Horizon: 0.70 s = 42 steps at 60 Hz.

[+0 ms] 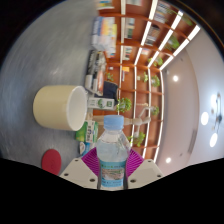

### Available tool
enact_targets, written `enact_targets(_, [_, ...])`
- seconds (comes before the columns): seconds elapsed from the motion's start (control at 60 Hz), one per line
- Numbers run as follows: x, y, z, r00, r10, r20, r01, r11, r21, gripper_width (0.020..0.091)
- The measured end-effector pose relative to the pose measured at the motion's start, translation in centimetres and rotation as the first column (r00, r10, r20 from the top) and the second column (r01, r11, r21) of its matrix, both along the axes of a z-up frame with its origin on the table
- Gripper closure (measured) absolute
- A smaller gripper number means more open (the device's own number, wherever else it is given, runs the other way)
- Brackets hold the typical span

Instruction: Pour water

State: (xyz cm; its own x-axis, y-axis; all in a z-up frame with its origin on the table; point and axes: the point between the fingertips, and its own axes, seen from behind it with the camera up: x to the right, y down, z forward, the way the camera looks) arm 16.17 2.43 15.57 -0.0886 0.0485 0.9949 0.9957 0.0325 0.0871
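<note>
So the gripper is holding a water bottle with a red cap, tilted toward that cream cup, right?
Not quite: the cap is blue, not red. The gripper view shows the gripper with both pink-padded fingers pressed on the water bottle, tilted toward the cream cup. The only red thing is a small round object lying below the cup.

Setting: a shop or showroom interior. Indicators: tall warm-toned wooden shelving units point(140, 60) with lit tiers along the far wall, small green potted plants point(124, 103) on the shelves, and a white ceiling with round recessed spotlights point(205, 117) and bright linear light strips point(176, 20).
</note>
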Motion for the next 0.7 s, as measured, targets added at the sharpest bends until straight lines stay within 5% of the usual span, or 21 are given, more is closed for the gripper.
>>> enact_targets(0.1, [0.9,-0.4,1.0,0.892,-0.02,-0.452,-0.013,0.997,-0.071,0.0811])
enact_targets(0.25, [2.7,-1.3,1.4,0.466,-0.107,-0.878,-0.084,0.983,-0.165,0.081])
enact_targets(0.4, [3.9,-1.5,-0.7,0.134,-0.183,-0.974,-0.155,0.967,-0.203,0.0812])
enact_targets(0.7, [4.2,-0.3,-6.1,-0.117,-0.284,-0.952,-0.208,0.944,-0.256,0.0811])
